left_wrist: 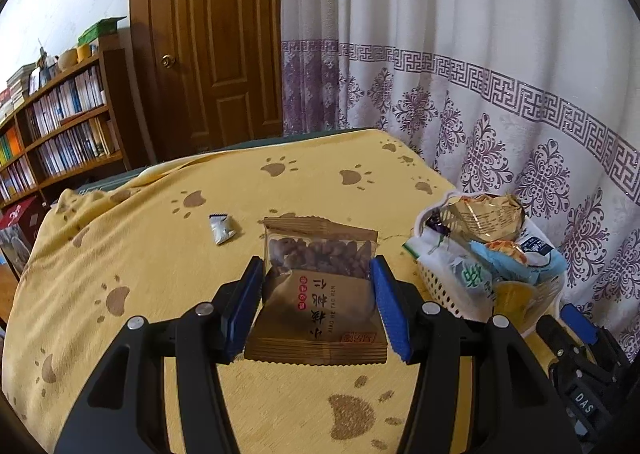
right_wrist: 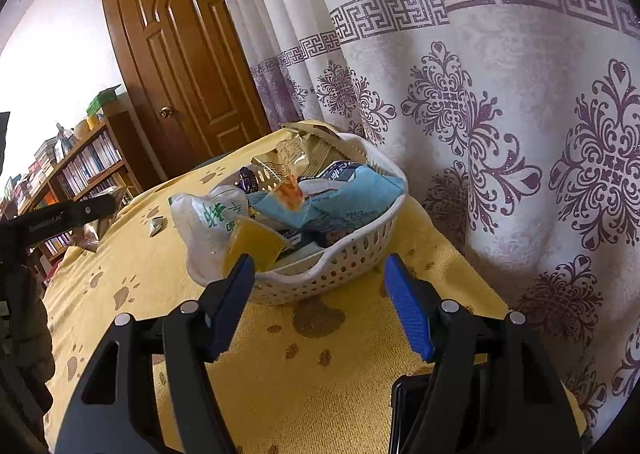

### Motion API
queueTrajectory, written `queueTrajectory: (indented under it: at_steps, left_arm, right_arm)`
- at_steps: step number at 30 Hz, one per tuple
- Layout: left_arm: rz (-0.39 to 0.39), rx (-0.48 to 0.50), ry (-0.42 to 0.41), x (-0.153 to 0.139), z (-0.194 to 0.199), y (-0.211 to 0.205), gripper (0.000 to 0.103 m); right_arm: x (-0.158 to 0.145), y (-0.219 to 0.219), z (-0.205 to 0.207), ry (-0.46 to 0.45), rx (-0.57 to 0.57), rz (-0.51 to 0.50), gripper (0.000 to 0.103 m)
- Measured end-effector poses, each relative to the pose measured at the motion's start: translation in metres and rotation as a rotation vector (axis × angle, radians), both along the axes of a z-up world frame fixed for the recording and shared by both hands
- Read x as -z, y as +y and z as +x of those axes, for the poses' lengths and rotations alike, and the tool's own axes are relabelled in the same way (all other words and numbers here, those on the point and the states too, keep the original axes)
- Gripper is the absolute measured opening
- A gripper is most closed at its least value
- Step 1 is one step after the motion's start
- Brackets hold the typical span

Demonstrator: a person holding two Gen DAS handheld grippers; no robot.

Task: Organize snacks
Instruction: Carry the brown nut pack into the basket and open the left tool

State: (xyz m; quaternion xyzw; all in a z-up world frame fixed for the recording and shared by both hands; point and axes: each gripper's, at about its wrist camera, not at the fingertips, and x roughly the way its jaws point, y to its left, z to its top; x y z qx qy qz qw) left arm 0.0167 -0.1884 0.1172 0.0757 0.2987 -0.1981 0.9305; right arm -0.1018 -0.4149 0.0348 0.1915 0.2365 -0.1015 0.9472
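Behind basket [right_wrist: 344, 266] rim, lower snacks hidden, brown packet [left_wrist: 320, 286] gripped

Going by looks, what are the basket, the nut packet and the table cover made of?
Basket: white moulded plastic, by its smooth glossy rim and even rows of punched holes.
Nut packet: brown matte wrapper, kraft paper or printed film, with a clear plastic window showing the nuts and crimped, serrated ends.
Table cover: yellow woven cloth, looped like towelling, with brown paw prints.
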Motion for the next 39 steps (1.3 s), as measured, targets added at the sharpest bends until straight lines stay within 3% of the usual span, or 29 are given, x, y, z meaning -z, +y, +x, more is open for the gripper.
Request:
queueTrajectory:
  at_steps: [18,29,33,35,39]
  left_arm:
    - [-0.001,0.128,-0.033,-0.011,-0.005,-0.060,0.055]
    - [-0.081,0.251,0.040,-0.006,0.001,-0.098,0.055]
    - [-0.113,0.276,0.103,0.007,0.010,-0.112,0.056]
    - [-0.134,0.274,0.137,0.013,0.015,-0.114,0.066]
    - [-0.172,0.257,0.176,0.019,0.020,-0.110,0.071]
  right_arm:
    - [0.002,0.002,0.001,-0.003,-0.038,0.008,0.069]
    - [0.003,0.004,0.000,-0.003,-0.063,0.014,0.069]
    - [0.003,0.004,0.000,-0.006,-0.070,0.018,0.069]
    - [0.003,0.004,-0.001,-0.008,-0.073,0.020,0.069]
    - [0.003,0.004,0.000,-0.007,-0.077,0.020,0.069]
